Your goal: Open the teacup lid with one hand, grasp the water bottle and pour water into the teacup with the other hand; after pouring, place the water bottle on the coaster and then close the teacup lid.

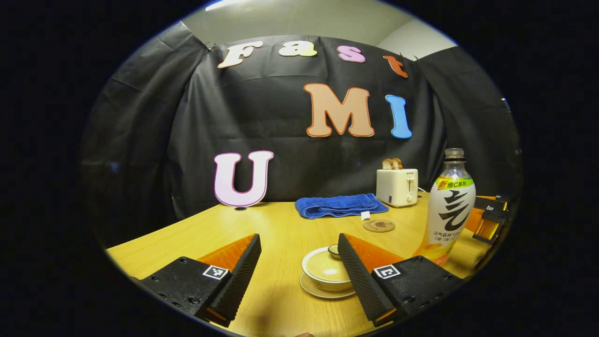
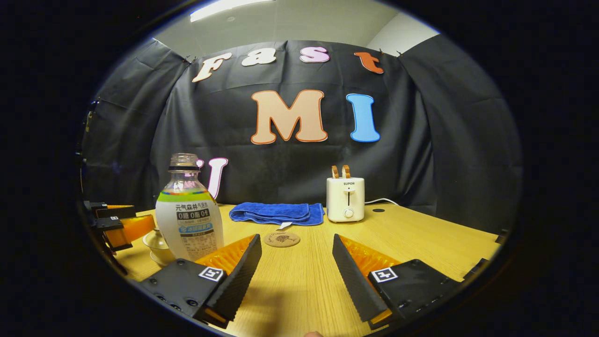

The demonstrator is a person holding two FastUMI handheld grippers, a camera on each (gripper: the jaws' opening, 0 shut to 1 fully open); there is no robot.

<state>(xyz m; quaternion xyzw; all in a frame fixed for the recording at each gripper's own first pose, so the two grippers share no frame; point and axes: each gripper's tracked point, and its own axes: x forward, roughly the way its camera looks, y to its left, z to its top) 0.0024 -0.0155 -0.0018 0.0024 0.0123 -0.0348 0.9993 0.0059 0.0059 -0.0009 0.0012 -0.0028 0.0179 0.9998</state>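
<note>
A white teacup (image 1: 324, 272) with its lid (image 1: 333, 250) on stands on a saucer, just ahead of my left gripper (image 1: 298, 237) and partly behind its right finger. That gripper is open and holds nothing. The water bottle (image 1: 450, 210) stands upright to the right of the cup. In the right gripper view the bottle (image 2: 189, 217) is at the left, the teacup (image 2: 156, 244) peeking out behind it. My right gripper (image 2: 295, 238) is open and empty, to the right of the bottle. A round cork coaster (image 2: 281, 239) lies straight ahead of it.
A folded blue towel (image 1: 340, 206) and a white toaster (image 1: 397, 187) sit at the back of the wooden table (image 1: 281, 234), by the black cloth wall. The coaster (image 1: 379, 226) lies in front of the towel. The other gripper (image 1: 489, 217) is past the bottle.
</note>
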